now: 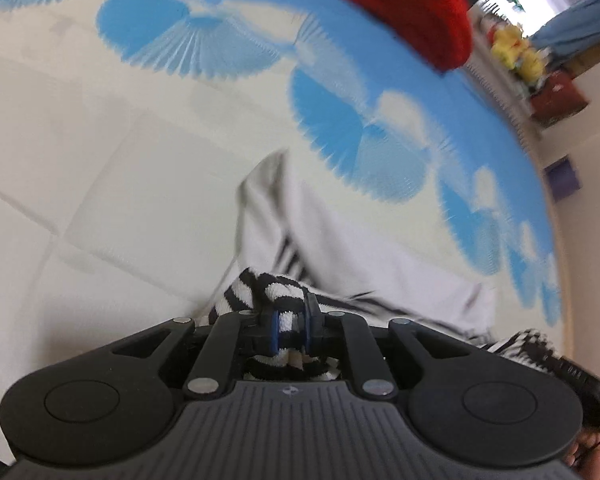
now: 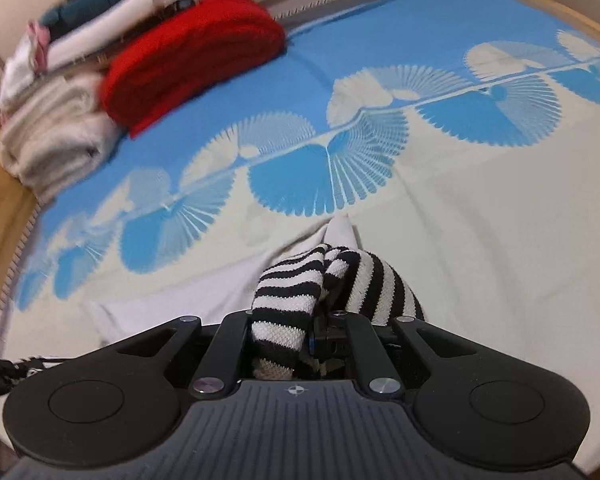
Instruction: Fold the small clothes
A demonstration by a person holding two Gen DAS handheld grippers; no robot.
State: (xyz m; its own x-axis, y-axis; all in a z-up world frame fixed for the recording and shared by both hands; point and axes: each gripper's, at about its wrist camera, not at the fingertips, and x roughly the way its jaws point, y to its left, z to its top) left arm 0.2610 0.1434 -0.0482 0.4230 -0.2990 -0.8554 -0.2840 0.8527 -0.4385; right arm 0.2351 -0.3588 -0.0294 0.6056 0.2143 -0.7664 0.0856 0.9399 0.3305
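A small garment with a black-and-white striped part [image 1: 260,292] and a plain white part [image 1: 340,248] lies on the blue-and-cream patterned cloth [image 1: 140,140]. My left gripper [image 1: 291,326] is shut on a striped edge of it. My right gripper [image 2: 300,332] is shut on another striped edge [image 2: 296,280], which bunches over the fingers and hides the left one. The white part [image 2: 160,300] trails down to the cloth between the grippers. The other gripper's black body shows at the edge of each view.
A folded red knit [image 2: 192,68] lies at the far side of the cloth, also in the left wrist view [image 1: 400,4]. Beside it is a stack of folded white, beige and teal clothes [image 2: 56,120]. Boxes and yellow toys [image 1: 516,52] stand beyond the cloth edge.
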